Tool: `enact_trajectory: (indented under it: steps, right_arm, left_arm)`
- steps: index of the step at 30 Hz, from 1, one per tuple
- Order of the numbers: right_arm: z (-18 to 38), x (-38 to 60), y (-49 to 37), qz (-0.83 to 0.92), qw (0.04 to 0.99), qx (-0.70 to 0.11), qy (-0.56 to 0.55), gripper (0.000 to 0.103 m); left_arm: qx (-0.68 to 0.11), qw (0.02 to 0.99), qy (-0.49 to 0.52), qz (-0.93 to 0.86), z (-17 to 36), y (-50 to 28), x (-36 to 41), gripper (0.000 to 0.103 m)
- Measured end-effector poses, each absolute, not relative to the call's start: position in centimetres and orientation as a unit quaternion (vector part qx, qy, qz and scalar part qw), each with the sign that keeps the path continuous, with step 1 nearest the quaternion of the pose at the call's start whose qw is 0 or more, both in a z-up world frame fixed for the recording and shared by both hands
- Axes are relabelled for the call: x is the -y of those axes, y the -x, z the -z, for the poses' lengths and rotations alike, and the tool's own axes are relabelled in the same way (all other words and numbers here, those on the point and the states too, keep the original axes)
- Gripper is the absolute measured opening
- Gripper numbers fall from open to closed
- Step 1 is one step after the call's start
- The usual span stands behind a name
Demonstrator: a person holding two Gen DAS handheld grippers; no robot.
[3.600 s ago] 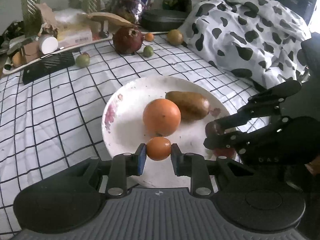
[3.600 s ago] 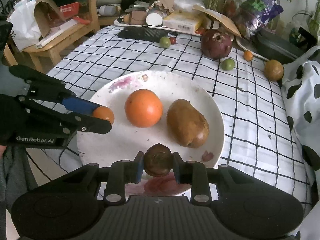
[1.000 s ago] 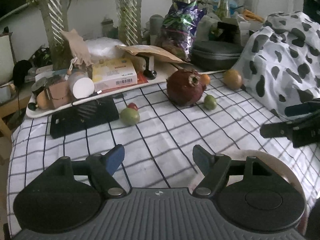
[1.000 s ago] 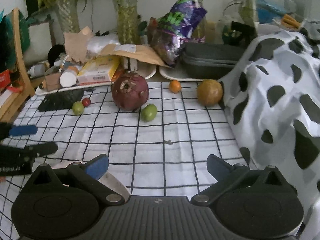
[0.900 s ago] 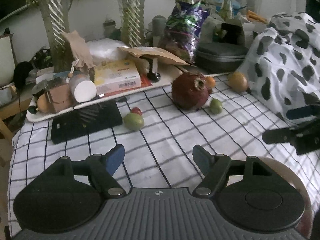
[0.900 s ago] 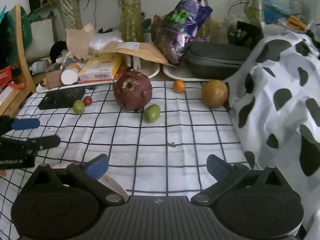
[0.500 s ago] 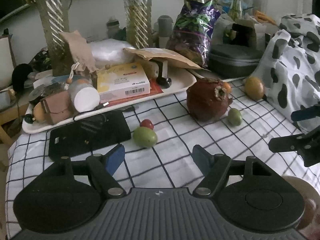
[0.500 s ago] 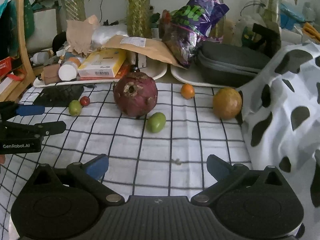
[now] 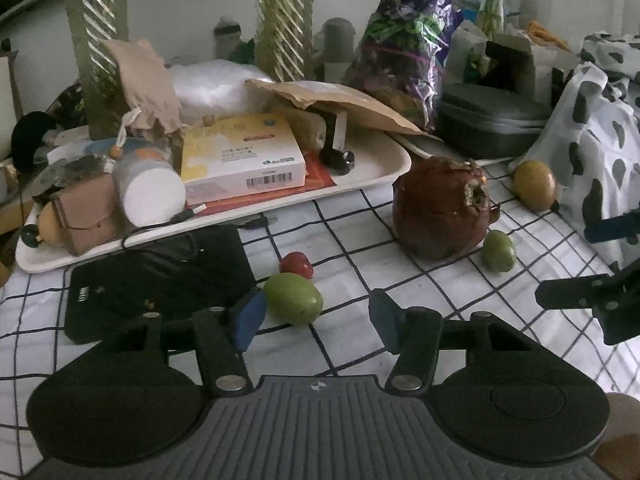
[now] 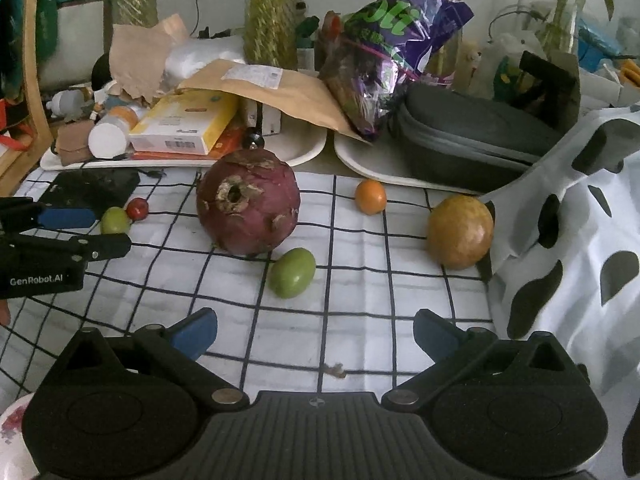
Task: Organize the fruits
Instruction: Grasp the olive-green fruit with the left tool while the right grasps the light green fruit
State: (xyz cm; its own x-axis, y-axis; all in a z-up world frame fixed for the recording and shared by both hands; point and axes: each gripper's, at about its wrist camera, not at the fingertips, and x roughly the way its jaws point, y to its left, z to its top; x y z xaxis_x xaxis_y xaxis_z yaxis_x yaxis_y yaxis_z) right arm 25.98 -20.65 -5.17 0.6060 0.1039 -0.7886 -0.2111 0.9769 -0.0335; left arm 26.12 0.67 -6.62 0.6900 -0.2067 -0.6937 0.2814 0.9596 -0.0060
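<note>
Left gripper (image 9: 316, 320): jaws have just been closing, standing apart around a green fruit (image 9: 293, 298) lying beside its left pad, unpressed. 3.6 s ago it was gripping a small orange fruit over the plate. Red berry (image 9: 296, 265) sitting just behind. Right gripper (image 10: 316, 334): gaping wide, empty, facing a second green fruit (image 10: 292, 272) by the pomegranate (image 10: 248, 201).

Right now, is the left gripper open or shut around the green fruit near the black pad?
Open. The left gripper jaws have just been closing, but the green fruit lies beyond the blue pads, not pressed between them.
</note>
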Motion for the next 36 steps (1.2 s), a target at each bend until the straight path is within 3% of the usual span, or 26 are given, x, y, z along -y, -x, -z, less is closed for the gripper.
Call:
enact_trajectory:
  steps: [3, 5, 16, 24, 29, 31, 36]
  right_arm:
    - [5.4, 20.6, -26.6, -0.090, 0.893, -0.435, 0.068, 0.103]
    - [5.5, 20.5, -26.9, -0.091, 0.893, -0.434, 0.071, 0.103]
    - [6.4, 20.2, -28.9, -0.110, 0.890, -0.437, 0.071, 0.103]
    - [7.1, 20.0, -29.7, -0.123, 0.892, -0.431, 0.058, 0.102]
    - [7.8, 19.7, -30.1, -0.132, 0.890, -0.434, 0.051, 0.072]
    - [8.1, 19.6, -30.1, -0.124, 0.890, -0.436, 0.055, 0.052]
    - [8.1, 19.7, -29.5, -0.132, 0.893, -0.427, 0.059, 0.033]
  left_arm:
    - [-0.371, 0.919, -0.055, 0.124, 7.0, -26.7, -0.5, 0.054]
    - [-0.367, 0.921, -0.053, 0.116, 7.1, -27.0, -0.6, 0.044]
    - [-0.376, 0.920, -0.069, 0.092, 7.5, -27.5, -0.4, 0.028]
    - [-0.401, 0.911, -0.051, 0.080, 7.7, -28.1, -1.1, 0.028]
    - [-0.398, 0.912, -0.056, 0.083, 7.8, -28.0, -1.1, 0.028]
    - [-0.398, 0.912, -0.054, 0.085, 7.8, -28.0, -1.1, 0.028]
    - [-0.401, 0.910, -0.041, 0.101, 7.5, -27.9, -1.3, 0.027]
